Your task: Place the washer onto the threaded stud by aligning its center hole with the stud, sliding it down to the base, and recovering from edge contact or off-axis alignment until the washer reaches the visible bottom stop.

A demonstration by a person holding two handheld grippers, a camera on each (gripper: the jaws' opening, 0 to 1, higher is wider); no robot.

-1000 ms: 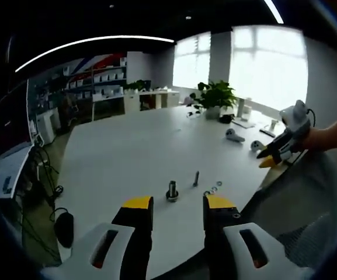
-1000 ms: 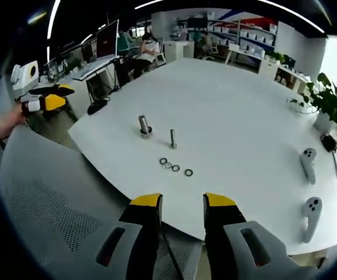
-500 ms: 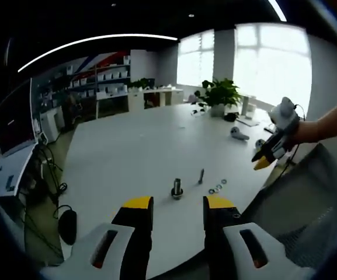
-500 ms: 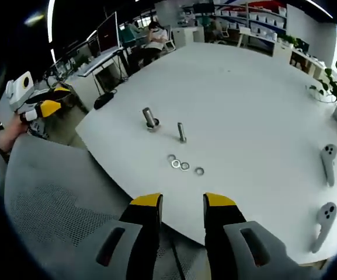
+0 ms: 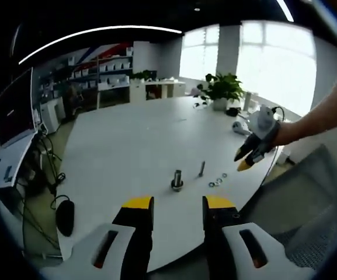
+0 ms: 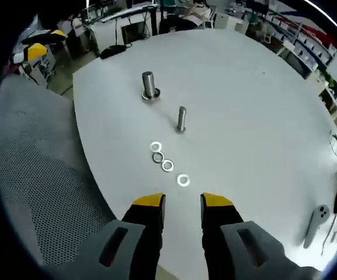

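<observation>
right gripper point(image 6: 181, 204) open and empty above four washers point(image 6: 167, 165) near the stud point(image 6: 181, 119); left gripper point(image 5: 171, 205) open too; washers look thin, light, slippery, best pinched by the rim

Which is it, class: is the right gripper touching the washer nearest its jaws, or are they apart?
Apart. In the right gripper view, bare white table shows between the right gripper and the nearest washer; its open jaws hold nothing.

white table point(image 5: 127, 146), potted plant point(image 5: 221, 92), mesh chair point(image 6: 34, 169)
</observation>
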